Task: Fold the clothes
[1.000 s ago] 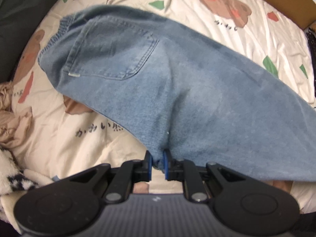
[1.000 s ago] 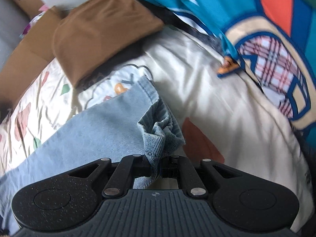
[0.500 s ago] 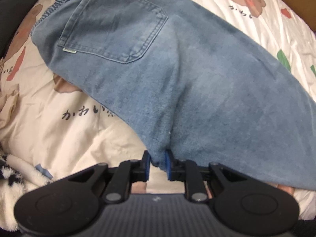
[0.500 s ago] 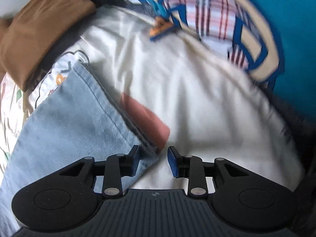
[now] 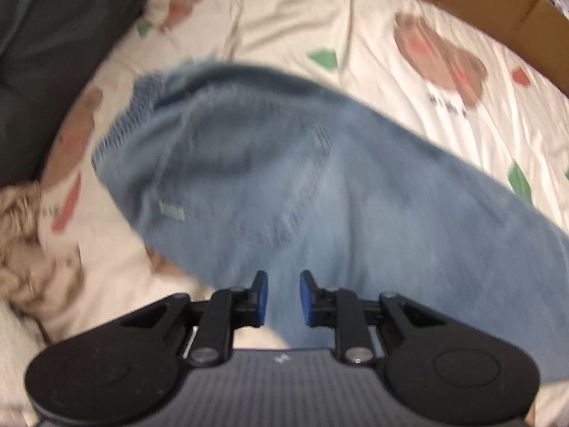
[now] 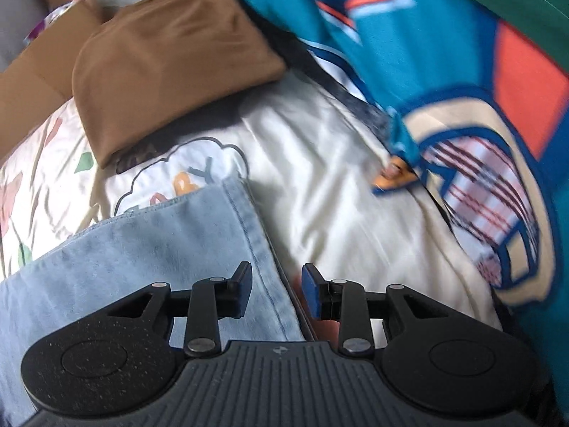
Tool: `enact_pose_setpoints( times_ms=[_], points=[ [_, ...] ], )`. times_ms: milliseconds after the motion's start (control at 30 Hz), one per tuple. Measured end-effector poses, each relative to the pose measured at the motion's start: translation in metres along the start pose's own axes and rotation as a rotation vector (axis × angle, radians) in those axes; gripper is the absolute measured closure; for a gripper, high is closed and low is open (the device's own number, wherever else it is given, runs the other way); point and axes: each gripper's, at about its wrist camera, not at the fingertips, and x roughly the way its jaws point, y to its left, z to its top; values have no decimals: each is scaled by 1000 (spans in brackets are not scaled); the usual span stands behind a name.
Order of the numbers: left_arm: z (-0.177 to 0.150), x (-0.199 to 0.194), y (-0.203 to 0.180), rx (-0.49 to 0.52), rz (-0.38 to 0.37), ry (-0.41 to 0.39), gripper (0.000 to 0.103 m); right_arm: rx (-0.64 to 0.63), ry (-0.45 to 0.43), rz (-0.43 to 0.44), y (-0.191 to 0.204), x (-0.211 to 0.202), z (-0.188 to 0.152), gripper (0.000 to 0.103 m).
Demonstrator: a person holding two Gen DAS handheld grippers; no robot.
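The jeans were laid across the centre of the left wrist view on the printed bedsheet, with the elasticated waistband toward the upper left and a stitched back pocket near the middle; in the right wrist view the hemmed leg end occupied the lower left of the frame. The left gripper was seen with its blue pads apart and nothing held between them, denim lying just beyond. The right gripper was likewise parted and empty, straddling the hem edge. The denim was judged heavy, matte and stiff along its seams, while the sheet appeared thin, smooth and creased. A risk was noted that the slack sheet could be pinched together with the denim if a grasp were made low. A further risk was that only one layer of the leg might be caught, so that a fold would skew. A folded brown cloth at upper left and a teal patterned fabric at right lay near enough to be snagged.
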Motion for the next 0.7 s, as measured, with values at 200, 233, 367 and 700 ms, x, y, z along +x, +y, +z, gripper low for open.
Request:
enact_pose_setpoints(
  times_ms=[200, 233, 367, 700],
  points=[
    [8, -1, -1, -56, 51, -87, 76, -51, -6, -12, 13, 18, 13, 60],
    [15, 2, 0, -59, 60, -100, 76, -59, -7, -14, 16, 21, 15, 60],
    [39, 10, 9, -87, 99, -155, 70, -93, -11, -22, 24, 33, 23, 59],
    [85, 69, 22, -164, 190, -192, 70, -188, -14, -72, 44, 63, 37, 51]
  ],
)
